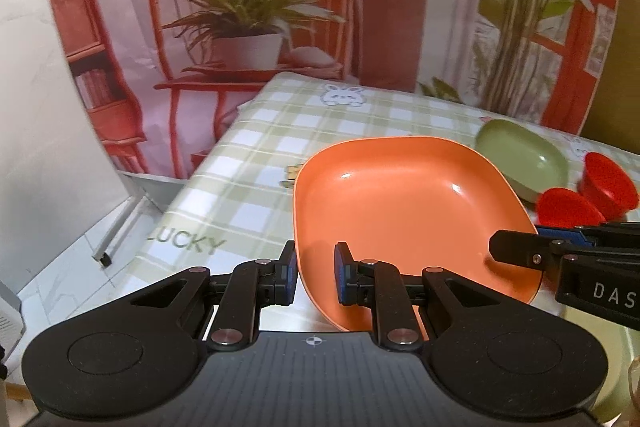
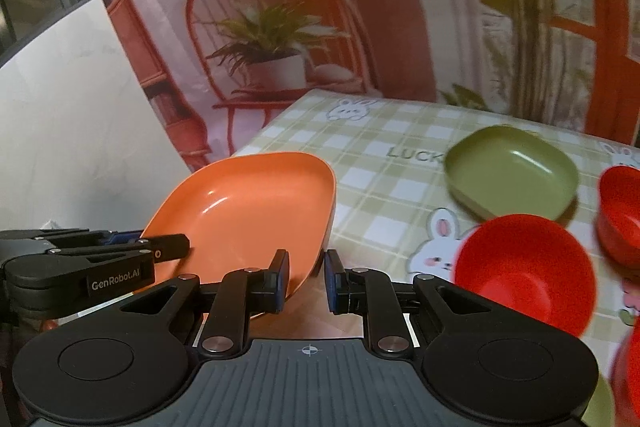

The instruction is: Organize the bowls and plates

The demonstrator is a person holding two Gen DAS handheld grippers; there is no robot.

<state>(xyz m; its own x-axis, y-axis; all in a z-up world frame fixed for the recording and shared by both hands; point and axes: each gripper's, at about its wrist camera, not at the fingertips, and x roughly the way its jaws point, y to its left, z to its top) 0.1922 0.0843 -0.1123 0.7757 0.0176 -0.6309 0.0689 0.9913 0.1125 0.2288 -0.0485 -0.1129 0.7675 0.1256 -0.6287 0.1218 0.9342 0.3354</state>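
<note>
An orange square plate hangs tilted above the table, gripped from both sides. My left gripper is shut on the plate's left rim; in the right wrist view the same gripper comes in from the left with its tips on the rim. My right gripper is shut on the plate's right rim; the left wrist view shows it at the plate's right edge. A green plate lies on the table beyond. Red bowls stand near it.
The table wears a green checked cloth with rabbit prints. More red bowls sit at the right edge. A printed backdrop with a chair and plants hangs behind; a white panel stands at the left.
</note>
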